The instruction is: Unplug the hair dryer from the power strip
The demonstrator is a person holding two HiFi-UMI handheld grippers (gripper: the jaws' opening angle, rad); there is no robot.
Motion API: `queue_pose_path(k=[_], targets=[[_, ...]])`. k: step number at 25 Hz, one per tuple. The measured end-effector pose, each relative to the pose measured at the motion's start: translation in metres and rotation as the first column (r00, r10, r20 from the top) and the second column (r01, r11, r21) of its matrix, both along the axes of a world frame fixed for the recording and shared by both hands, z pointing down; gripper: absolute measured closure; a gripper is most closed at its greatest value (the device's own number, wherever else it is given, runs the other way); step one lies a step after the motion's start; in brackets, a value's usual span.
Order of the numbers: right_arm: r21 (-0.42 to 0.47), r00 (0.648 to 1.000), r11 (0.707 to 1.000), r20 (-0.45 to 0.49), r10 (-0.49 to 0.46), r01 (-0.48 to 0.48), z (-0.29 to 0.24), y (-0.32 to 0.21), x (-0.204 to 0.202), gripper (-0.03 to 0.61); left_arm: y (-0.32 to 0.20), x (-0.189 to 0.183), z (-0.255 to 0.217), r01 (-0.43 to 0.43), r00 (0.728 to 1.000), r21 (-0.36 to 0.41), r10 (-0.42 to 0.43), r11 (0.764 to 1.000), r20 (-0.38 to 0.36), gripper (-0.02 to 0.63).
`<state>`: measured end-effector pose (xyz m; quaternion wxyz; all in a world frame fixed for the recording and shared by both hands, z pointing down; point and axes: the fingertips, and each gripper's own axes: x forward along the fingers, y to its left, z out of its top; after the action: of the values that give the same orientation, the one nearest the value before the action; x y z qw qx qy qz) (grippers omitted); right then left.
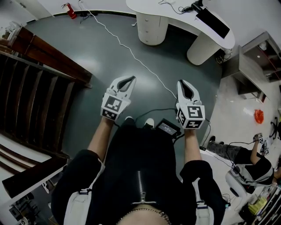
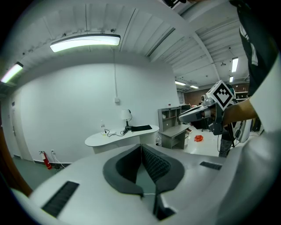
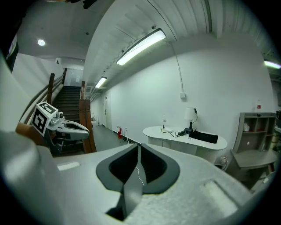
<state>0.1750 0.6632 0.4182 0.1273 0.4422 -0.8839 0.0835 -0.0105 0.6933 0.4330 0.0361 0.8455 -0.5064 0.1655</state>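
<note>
Head view: left gripper (image 1: 131,78) and right gripper (image 1: 181,82) held forward side by side, fingers closed.

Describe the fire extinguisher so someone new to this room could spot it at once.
Find the white curved desk against the far wall, then follow the white cable over the grey floor toward the left end of that wall. The fire extinguisher sits there at the foot of the wall. It is the only red thing on that side of the room.
</note>
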Motion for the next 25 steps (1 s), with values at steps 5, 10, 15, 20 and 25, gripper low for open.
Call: queue_pose_path(k=[5,10,15,20,25], targets=[[-0.017,1.0,1.0,0.011,-0.022,0.022,0.006,-0.01,0.011,0.568,-0.005,0.012,0.003,0.021,1.0,-0.005,-0.021,1.0,0.01,0.601],[-0.011,0.999,1.0,0.019,-0.026,0.027,0.006,-0.028,0.01,0.568,-0.023,0.013,0.005,0.028,1.0,-0.005,-0.028,1.0,0.002,0.601],[-0.013,1.0,1.0,0.022,-0.016,0.016,0.009,-0.059,0.007,0.568,-0.054,0.015,0.014,0.01,1.0,-0.017,-0.01,1.0,-0.003,0.601],[-0.018,1.0,1.0,0.018,0.003,-0.003,0.015,-0.103,-0.004,0.568,-0.107,0.008,0.021,-0.02,1.0,-0.02,0.02,1.0,-0.013,0.601],[-0.039,1.0,0.999,0.003,0.021,-0.021,0.017,-0.155,-0.02,0.568,-0.166,-0.001,0.018,-0.053,0.998,-0.024,0.052,0.998,-0.024,0.601]])
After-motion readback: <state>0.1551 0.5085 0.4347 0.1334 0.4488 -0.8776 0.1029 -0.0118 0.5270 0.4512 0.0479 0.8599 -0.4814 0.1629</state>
